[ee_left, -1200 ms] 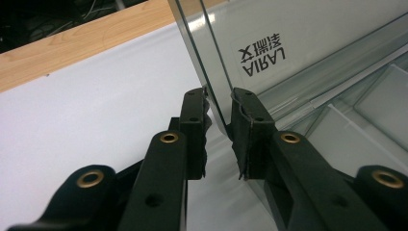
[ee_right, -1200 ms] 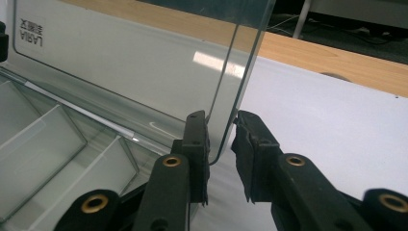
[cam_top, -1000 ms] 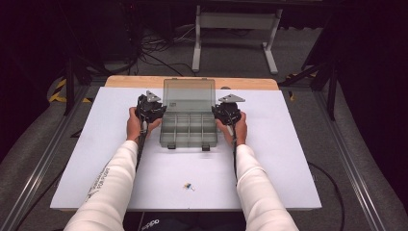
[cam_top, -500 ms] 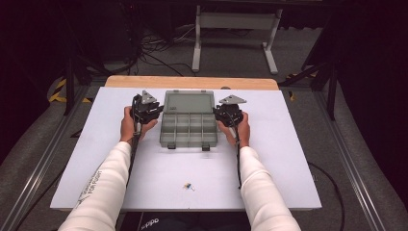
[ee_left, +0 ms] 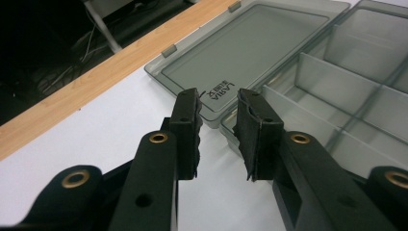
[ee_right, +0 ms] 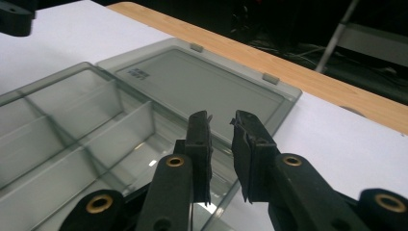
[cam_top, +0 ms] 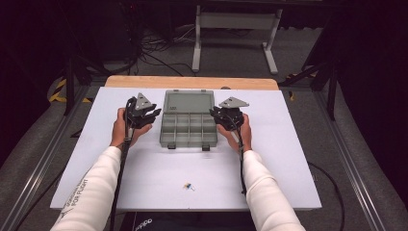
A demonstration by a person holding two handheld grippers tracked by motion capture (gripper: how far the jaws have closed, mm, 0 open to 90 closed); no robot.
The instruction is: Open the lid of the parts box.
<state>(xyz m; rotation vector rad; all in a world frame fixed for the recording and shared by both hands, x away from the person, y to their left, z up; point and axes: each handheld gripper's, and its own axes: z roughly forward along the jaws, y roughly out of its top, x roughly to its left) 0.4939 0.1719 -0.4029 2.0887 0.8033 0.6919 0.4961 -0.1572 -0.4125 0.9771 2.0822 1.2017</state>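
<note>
Compartment box [cam_top: 188,130] lies fully open, lid [cam_top: 188,102] flat at 12 o'clock; left gripper [cam_top: 153,115] and right gripper [cam_top: 215,115] flank it, jaws parted, empty; filling remains

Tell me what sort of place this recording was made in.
Probably a lab or recording studio, not a home. A white table sits in a dark room, cables trail over the grey floor, and a metal stand is behind. On the table lies an open compartment box between the left gripper and right gripper.
</note>
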